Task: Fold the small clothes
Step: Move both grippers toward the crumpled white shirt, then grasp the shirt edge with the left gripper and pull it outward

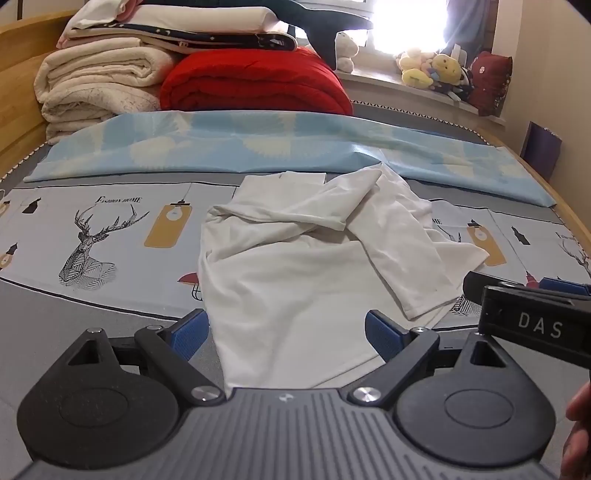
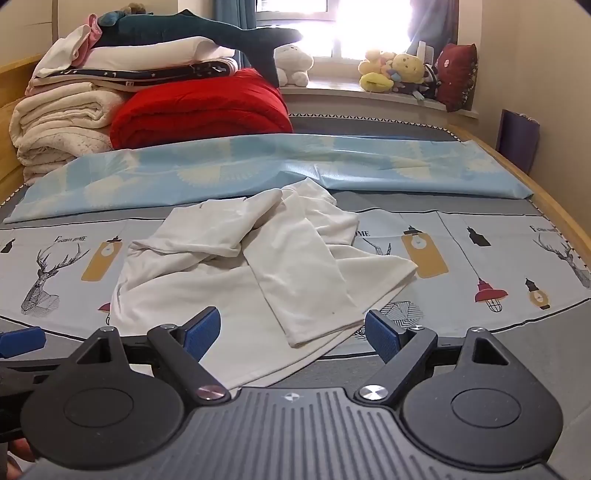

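A crumpled white garment [image 1: 295, 266] lies on the patterned bed sheet [image 1: 110, 236], its near hem reaching down between my left gripper's blue pads. It also shows in the right wrist view [image 2: 258, 266]. My left gripper [image 1: 286, 332] is open, just above the garment's near edge, holding nothing. My right gripper [image 2: 291, 332] is open over the garment's near right corner, empty. The right gripper's body with "DAS" lettering shows at the right of the left wrist view [image 1: 535, 321]. A blue pad of the left gripper shows at the left edge of the right wrist view [image 2: 20, 341].
A light blue patterned cloth [image 1: 258, 144] lies across the bed behind the garment. Folded cream blankets [image 1: 92, 85], a red quilt [image 1: 255, 85] and a dark plush shark [image 2: 207, 35] are stacked at the back left. Plush toys [image 2: 399, 70] sit on the windowsill. The wooden bed frame [image 2: 554, 206] runs along the right.
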The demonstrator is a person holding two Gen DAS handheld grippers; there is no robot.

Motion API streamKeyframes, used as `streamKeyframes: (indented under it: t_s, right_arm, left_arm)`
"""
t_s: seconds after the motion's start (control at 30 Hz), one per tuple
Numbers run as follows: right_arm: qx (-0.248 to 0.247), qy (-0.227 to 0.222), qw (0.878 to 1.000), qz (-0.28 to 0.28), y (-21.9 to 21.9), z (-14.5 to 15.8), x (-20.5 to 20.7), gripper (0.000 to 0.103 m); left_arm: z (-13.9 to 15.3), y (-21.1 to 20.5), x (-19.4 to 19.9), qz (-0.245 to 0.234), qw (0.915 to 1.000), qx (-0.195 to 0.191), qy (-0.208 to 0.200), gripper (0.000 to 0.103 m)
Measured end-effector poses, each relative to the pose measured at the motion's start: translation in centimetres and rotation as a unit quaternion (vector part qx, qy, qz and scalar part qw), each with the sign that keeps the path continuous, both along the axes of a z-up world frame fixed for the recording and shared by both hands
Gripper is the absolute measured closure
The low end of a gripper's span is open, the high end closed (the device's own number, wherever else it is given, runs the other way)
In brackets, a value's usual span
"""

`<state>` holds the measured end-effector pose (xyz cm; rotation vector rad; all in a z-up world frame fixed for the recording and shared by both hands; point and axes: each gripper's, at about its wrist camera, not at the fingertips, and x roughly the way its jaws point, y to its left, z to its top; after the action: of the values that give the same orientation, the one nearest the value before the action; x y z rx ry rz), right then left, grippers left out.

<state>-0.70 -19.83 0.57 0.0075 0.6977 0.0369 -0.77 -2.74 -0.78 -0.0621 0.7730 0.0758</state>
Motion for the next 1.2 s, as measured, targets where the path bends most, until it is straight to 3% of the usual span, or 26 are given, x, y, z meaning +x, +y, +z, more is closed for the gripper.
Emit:
streamKeyframes:
  t_s: [0.73,0.83,0.97,1.03,1.2]
  right_arm:
    - [0.020,0.013,1.000,-0.010,-0.8,-0.4,0.2,0.016]
    - [0.011,0.022,1.000,-0.014,-1.0,-0.4,0.2,0.016]
    - [0.006,0.025,1.000,-0.017,-1.6,-0.1,0.3,0.016]
    - [0.016,0.018,0.999,-0.021,-2.3,0.1,0.3,0.018]
    - [0.052,0.015,0.998,-0.026,-4.3,0.5,0.2,0.042]
  left_arm:
    - [-0.7,0.4,0.4,0.002,0.9998,-0.015,0.011,0.009]
    - [-1.8,1.5,0.9,0.015,0.9990,-0.029,0.030,0.022]
    - [-5.5,3.9,1.9,0.042,0.9948,-0.035,0.085,0.061]
    - [-7.5,5.2,2.3,0.066,0.9907,-0.040,0.113,0.061]
    - [-11.0,7.4,2.3,0.093,0.9839,-0.069,0.137,0.061]
